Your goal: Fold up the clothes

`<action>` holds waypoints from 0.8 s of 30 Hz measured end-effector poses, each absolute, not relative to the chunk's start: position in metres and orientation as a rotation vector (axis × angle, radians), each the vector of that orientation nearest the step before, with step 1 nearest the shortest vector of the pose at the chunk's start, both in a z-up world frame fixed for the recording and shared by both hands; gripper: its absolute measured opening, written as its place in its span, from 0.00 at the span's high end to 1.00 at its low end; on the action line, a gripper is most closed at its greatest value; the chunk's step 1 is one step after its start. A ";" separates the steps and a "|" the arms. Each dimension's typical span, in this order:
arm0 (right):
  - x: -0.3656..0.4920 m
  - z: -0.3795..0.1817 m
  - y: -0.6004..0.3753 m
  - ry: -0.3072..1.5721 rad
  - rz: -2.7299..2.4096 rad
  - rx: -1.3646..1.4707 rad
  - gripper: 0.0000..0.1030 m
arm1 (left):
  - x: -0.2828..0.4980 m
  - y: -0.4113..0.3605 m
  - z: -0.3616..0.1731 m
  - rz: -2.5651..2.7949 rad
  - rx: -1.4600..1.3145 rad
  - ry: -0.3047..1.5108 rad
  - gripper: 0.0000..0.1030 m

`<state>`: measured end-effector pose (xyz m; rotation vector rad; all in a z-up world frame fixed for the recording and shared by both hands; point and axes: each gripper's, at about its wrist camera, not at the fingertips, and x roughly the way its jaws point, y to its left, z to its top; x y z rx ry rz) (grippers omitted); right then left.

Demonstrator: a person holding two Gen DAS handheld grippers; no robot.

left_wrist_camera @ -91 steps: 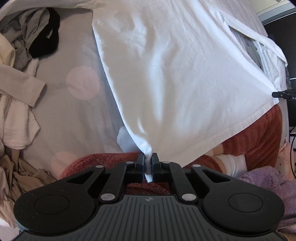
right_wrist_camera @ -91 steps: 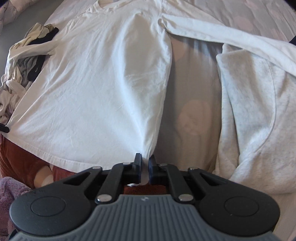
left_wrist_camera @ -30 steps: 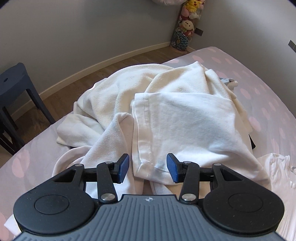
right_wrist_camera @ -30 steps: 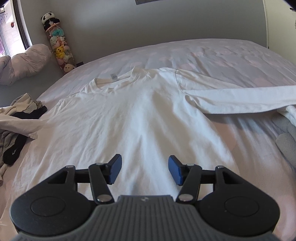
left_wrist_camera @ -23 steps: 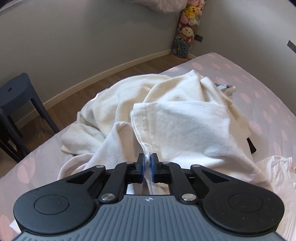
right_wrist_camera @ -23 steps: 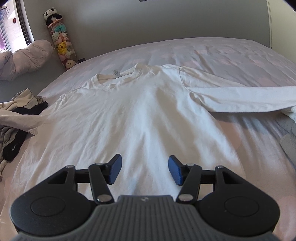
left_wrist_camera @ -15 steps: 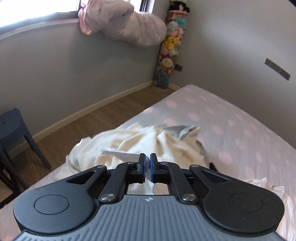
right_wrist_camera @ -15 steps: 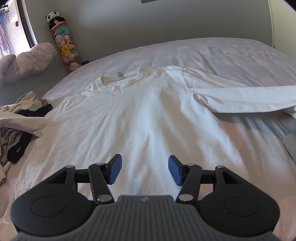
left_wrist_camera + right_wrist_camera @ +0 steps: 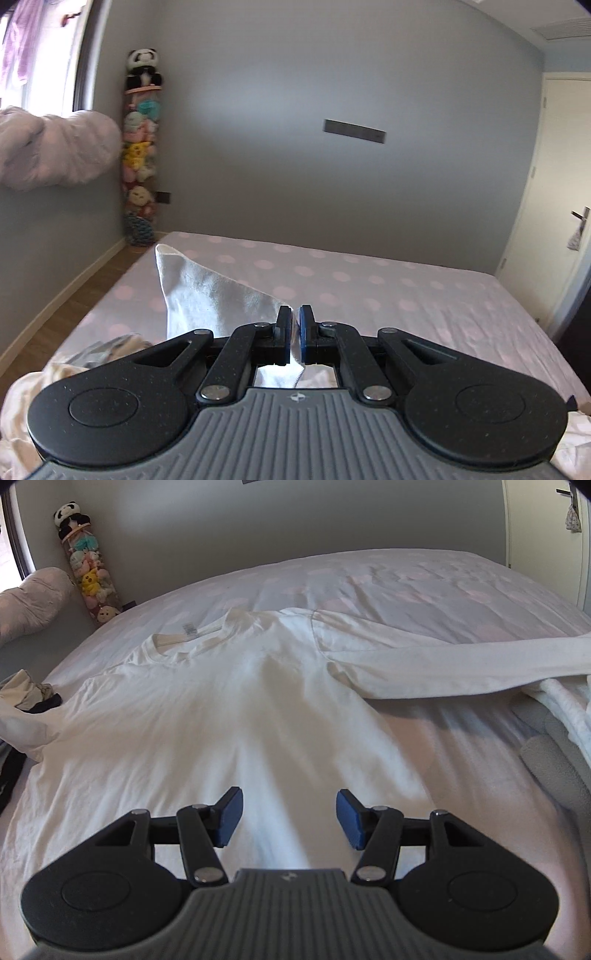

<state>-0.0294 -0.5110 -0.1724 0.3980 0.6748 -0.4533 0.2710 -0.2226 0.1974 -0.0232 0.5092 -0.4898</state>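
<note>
A white long-sleeved shirt [image 9: 221, 716] lies flat on the bed, collar at the far end, its right sleeve [image 9: 454, 664] stretched out to the right. My right gripper [image 9: 288, 821] is open and empty, low over the shirt's lower part. My left gripper [image 9: 294, 334] is shut on the shirt's left sleeve [image 9: 207, 295], holding it lifted above the bed; the cuff end sticks up to the left of the jaws.
The bed [image 9: 406, 295] has a lilac sheet with pink dots. A clothes pile lies at the bed's left edge [image 9: 22, 698] and below my left gripper [image 9: 74, 365]. White and grey garments [image 9: 557, 746] lie at the right. A plush-toy column [image 9: 140, 155] stands in the corner.
My left gripper closed on the sleeve over the clothes pile, then lifted it and tilted up towards the wall. My right gripper stayed open over the shirt, moving slightly.
</note>
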 end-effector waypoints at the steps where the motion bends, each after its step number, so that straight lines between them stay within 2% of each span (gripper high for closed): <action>1: -0.030 -0.172 -0.513 0.674 -0.458 0.396 0.42 | 0.268 -0.245 0.195 -0.529 -0.019 0.517 0.97; 7: -0.037 -0.172 -0.524 0.641 -0.459 0.421 0.40 | 0.257 -0.350 0.146 -0.740 0.006 0.626 0.97; 14: -0.042 -0.178 -0.542 0.624 -0.478 0.504 0.40 | 0.259 -0.440 0.033 -0.855 0.040 0.855 0.97; 22: -0.038 -0.186 -0.550 0.635 -0.470 0.534 0.40 | 0.240 -0.474 -0.072 -0.924 0.054 1.072 0.97; 24: -0.037 -0.187 -0.550 0.640 -0.467 0.536 0.40 | 0.238 -0.470 -0.084 -0.937 0.032 1.122 0.92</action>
